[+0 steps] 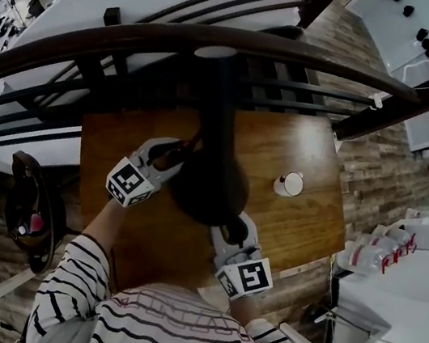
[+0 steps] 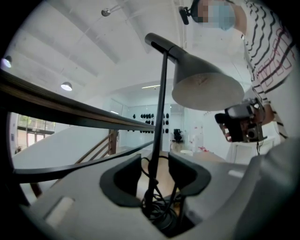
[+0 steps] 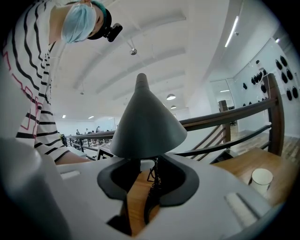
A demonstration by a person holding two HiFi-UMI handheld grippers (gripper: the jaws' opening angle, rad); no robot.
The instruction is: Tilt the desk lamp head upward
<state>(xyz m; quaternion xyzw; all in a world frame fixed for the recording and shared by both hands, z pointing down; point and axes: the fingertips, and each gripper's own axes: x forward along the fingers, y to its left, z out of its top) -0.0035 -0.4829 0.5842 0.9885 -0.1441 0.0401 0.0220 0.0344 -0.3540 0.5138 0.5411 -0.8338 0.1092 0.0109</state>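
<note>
**Currently: Approach Stage, Head Not Yet Tilted**

1. Position of the work item. The desk lamp head (image 1: 208,186) is seen at the centre of the head view, above the wooden desk (image 1: 304,223). In the left gripper view the desk lamp head (image 2: 206,84) is shown upper right of centre, with its open mouth faced downward. No upward tilt is visible.

2. Left gripper. The left gripper (image 1: 175,154) is placed low, at the left of the lamp. In its own view the jaws of the left gripper (image 2: 154,171) are held apart. The thin lamp stem (image 2: 161,117) and a coil of cable (image 2: 161,211) are seen in the gap, but nothing is clamped.

3. Right gripper. The right gripper (image 1: 233,229) is placed just below the shade in the head view. In its own view the jaws of the right gripper (image 3: 149,176) are likewise spread and nothing is held. The cone of the desk lamp head (image 3: 147,126) is seen directly above the gap.

4. Progress. Positioning is judged to be largely done. A hold on the stem, contact with the shade and the upward tilt itself are judged to be outstanding.

5. Caution. A white cup (image 1: 288,185) is located on the desk to the right of the lamp.
</note>
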